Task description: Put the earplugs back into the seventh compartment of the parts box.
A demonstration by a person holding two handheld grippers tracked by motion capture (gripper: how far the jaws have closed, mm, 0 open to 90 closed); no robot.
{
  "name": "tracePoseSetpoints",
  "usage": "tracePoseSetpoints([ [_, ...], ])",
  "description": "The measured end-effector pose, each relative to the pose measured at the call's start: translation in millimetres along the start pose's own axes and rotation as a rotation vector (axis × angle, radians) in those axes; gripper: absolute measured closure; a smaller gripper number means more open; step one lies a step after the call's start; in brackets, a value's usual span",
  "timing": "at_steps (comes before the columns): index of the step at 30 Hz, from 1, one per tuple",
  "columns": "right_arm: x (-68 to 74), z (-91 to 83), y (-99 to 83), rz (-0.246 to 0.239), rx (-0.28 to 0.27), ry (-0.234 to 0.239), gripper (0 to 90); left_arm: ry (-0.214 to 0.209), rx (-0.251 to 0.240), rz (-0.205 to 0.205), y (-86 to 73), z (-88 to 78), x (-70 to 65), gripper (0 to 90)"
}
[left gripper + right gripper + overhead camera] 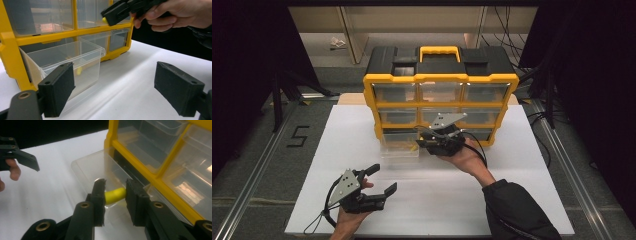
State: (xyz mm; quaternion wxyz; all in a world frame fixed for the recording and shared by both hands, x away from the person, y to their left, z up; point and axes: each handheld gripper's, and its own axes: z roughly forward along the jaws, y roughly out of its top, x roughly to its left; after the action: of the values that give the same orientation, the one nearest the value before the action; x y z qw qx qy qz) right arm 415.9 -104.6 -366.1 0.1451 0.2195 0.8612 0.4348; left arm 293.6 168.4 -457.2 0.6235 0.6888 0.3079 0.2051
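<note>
I'm gripping a yellow peg point(115, 195) in my right gripper point(115, 195).
It's hanging mid-frame above the clear drawer point(85, 170); my left gripper point(115, 87) is sitting open, lower left.

Overhead plus two close claw-mounted views

Grey floor point(262, 165); black curtains point(242, 75) flank pale shelving point(412, 25) behind
</note>
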Motion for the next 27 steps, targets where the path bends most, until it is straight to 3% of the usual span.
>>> tracePoseSetpoints([
  [6, -4.2, 25.4, 9.8, 0.007, 0.060, -0.006, 69.1, -0.001, -0.002, -0.001, 0.2, -0.6, 0.3, 16.4],
  [11, -6.1, 36.2, 11.2, 0.005, 0.096, -0.011, 68.6, -0.001, -0.002, -0.002, 0.3, -0.6, 0.3, 16.4],
  [15, -9.2, 43.8, 10.1, 0.018, 0.130, -0.016, 61.5, -0.004, -0.002, -0.001, 0.3, -0.5, -0.2, 16.4],
  [17, -10.7, 45.1, 9.9, 0.034, 0.130, -0.024, 57.0, -0.003, -0.002, -0.002, 0.3, -0.5, -0.1, 16.4],
  [18, -12.3, 43.4, 10.7, 0.052, 0.116, -0.024, 49.6, -0.003, -0.002, -0.001, 0.3, -0.6, 0.1, 16.4],
  [20, -12.6, 42.8, 11.0, 0.054, 0.109, -0.028, 46.8, -0.002, -0.001, -0.002, 0.3, -0.4, 0.3, 16.4],
  [27, -3.5, 22.6, 12.8, 0.025, 0.052, -0.038, 44.7, -0.002, 0.001, 0.001, 0.1, -0.2, -0.2, 16.4],
])
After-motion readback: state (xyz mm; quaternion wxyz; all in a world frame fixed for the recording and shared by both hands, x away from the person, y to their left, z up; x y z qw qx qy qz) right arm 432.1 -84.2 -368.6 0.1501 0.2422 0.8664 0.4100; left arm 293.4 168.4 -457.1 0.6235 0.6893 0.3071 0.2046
